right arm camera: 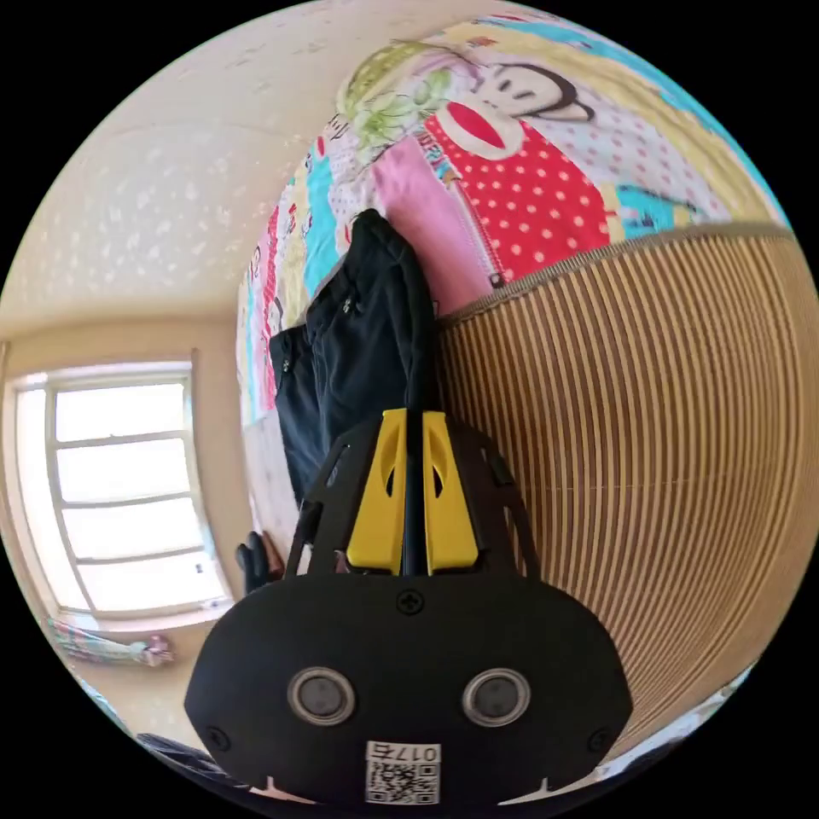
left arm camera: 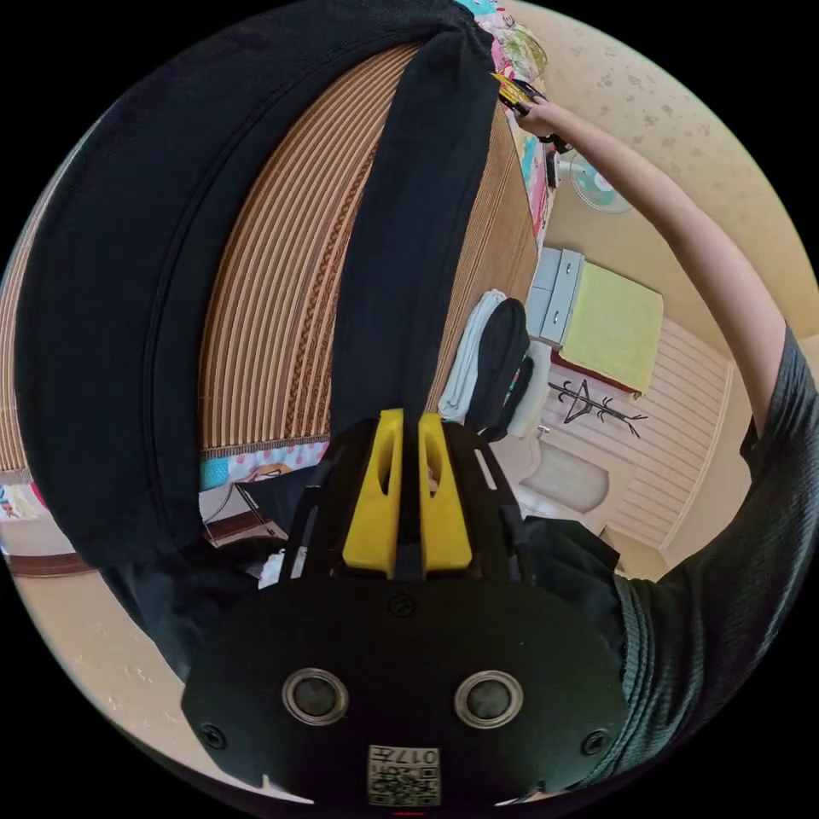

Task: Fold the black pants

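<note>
Striped bamboo mat (left arm camera: 281, 281) covers a bed, and under it lies a colourful cartoon sheet (right arm camera: 520, 179) with red dotted and pink patches. Cream walls with a faint pattern stand around, and a bright window (right arm camera: 128, 486) shows in the right gripper view.

In the left gripper view the black pants (left arm camera: 418, 230) lie over the mat: one narrow leg runs from the left gripper (left arm camera: 408, 426) to the far edge of the bed, and a wide part of the cloth curves along the other side of the mat. The two yellow jaws of the left gripper stand almost together, with a fold of the pants pinched between them. At the far end a person's arm (left arm camera: 682, 222) reaches to the right gripper (left arm camera: 516, 92), which meets the same leg there.

In the right gripper view the right gripper (right arm camera: 413, 426) has its two yellow jaws closed on a thin fold of the pants (right arm camera: 367, 341); the buttoned part of the pants hangs over the bed edge, on the sheet.

Beside the bed, in the left gripper view, are a white folded cloth (left arm camera: 469, 358) touching a black garment (left arm camera: 503, 350), a white drawer cabinet (left arm camera: 554, 294) with a yellow-green cloth (left arm camera: 614, 324) next to it, a fan (left arm camera: 593, 183) and a coat rack (left arm camera: 597, 401).
</note>
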Motion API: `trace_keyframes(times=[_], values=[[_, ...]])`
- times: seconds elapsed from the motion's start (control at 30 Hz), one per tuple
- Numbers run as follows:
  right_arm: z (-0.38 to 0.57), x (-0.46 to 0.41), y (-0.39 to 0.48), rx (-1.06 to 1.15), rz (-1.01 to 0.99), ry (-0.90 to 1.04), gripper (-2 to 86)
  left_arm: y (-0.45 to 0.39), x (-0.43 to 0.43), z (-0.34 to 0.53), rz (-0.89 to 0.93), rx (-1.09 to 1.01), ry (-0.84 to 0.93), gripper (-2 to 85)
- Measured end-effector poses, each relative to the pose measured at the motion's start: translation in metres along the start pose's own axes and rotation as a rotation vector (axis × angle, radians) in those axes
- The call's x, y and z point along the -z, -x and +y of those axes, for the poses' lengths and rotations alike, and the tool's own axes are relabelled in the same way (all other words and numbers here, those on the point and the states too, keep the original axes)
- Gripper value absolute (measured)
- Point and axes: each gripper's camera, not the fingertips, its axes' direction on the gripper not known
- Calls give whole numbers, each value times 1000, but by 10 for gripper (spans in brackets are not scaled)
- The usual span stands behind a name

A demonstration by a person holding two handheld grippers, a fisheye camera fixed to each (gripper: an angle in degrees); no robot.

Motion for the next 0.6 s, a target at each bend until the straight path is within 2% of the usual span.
trace_keyframes(times=[0.07, 0.1, 0.2, 0.3, 0.37, 0.4, 0.47, 0.53, 0.6], values=[[8, 6, 79, 233, 186, -58, 34, 9, 19, 10, 141, 25, -64, 21], [10, 5, 98, 290, 210, -66, 32, 16, 32, 17, 212, 41, -99, 20], [19, -13, 185, 485, 233, -65, 29, 29, 65, 36, 263, 95, -186, 17], [16, -54, 242, 519, 161, -10, 31, 40, 96, 45, 271, 136, -273, 17], [7, -101, 258, 437, 62, 95, 36, 45, 112, 45, 216, 149, -311, 17], [5, -111, 257, 412, 21, 111, 39, 51, 122, 43, 155, 171, -327, 18], [11, -135, 245, 379, -184, 126, 43, 60, 136, 41, 91, 201, -370, 19], [27, -140, 228, 359, -313, 113, 40, 71, 150, 39, 70, 231, -402, 21], [55, -142, 208, 340, -327, 128, 41, 79, 163, 35, 11, 262, -387, 25]])
